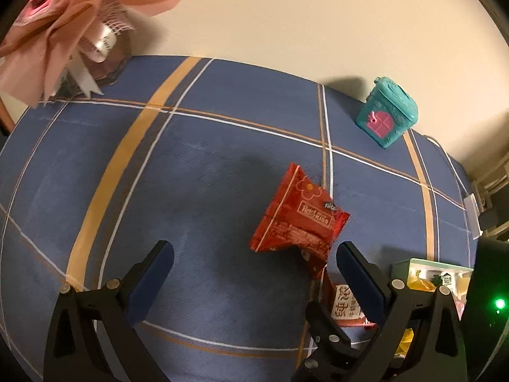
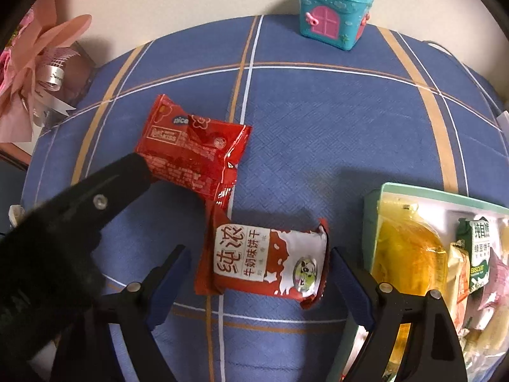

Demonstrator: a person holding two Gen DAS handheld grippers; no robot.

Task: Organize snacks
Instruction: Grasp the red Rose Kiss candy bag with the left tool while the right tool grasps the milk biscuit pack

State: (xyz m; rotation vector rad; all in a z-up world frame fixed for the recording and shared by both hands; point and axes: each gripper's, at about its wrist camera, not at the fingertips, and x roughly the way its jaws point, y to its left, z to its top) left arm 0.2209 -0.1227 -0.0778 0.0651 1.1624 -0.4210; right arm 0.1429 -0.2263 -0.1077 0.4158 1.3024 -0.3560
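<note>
A shiny red snack packet [image 1: 297, 219] lies on the blue checked tablecloth, seen also in the right wrist view [image 2: 194, 151]. A red-and-white milk biscuit packet [image 2: 265, 259] lies just in front of it, partly visible in the left wrist view [image 1: 345, 307]. My right gripper [image 2: 259, 283] is open, with its fingers on either side of the biscuit packet. My left gripper [image 1: 254, 273] is open and empty, just short of the red packet; one of its fingers [image 2: 105, 187] reaches the packet's left edge in the right wrist view.
A pale green tray [image 2: 370, 222] holding several snack packets sits at the right, seen also in the left wrist view [image 1: 400, 267]. A teal toy house box [image 2: 334, 16] stands at the table's far edge by the wall. A pink bouquet [image 2: 35, 73] lies at the far left.
</note>
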